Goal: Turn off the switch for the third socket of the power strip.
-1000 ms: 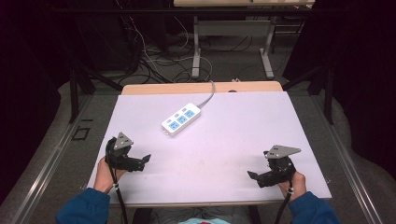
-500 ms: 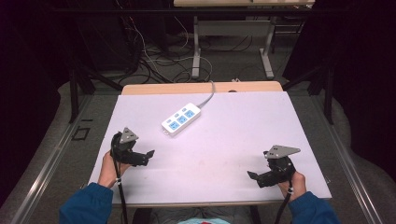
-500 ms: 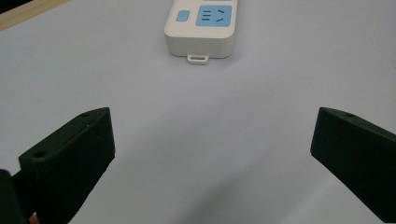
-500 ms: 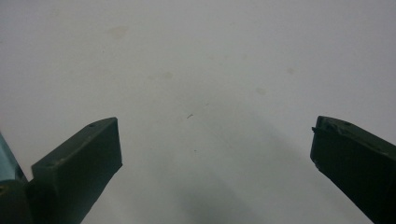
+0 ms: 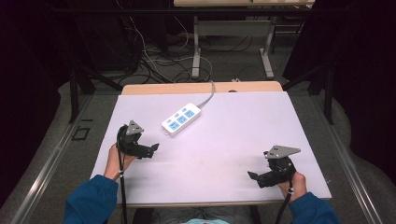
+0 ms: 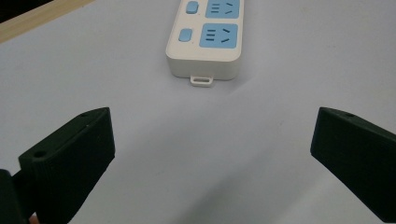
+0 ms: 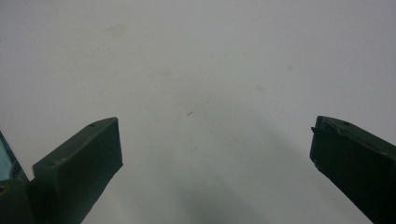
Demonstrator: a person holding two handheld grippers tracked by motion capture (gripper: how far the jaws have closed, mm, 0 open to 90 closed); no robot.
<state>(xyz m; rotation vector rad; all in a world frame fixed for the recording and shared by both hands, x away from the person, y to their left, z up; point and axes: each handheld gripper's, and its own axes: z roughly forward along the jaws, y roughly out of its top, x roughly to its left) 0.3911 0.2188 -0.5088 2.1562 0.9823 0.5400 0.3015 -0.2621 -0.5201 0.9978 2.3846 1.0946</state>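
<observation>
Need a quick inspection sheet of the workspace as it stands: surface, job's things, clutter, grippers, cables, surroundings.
Surface: white table top, a few faint marks, wooden strip along the far edge.
Job's things: power strip, white with blue sockets, lying flat, untouched.
Clutter: nothing seen.
Grippers: left gripper open, pointed at the power strip, short of it; right gripper open over bare table.
Cables: power strip's grey cord runs off the far edge; loose wires on the floor behind.
Surroundings: dark room, second table's legs behind.
</observation>
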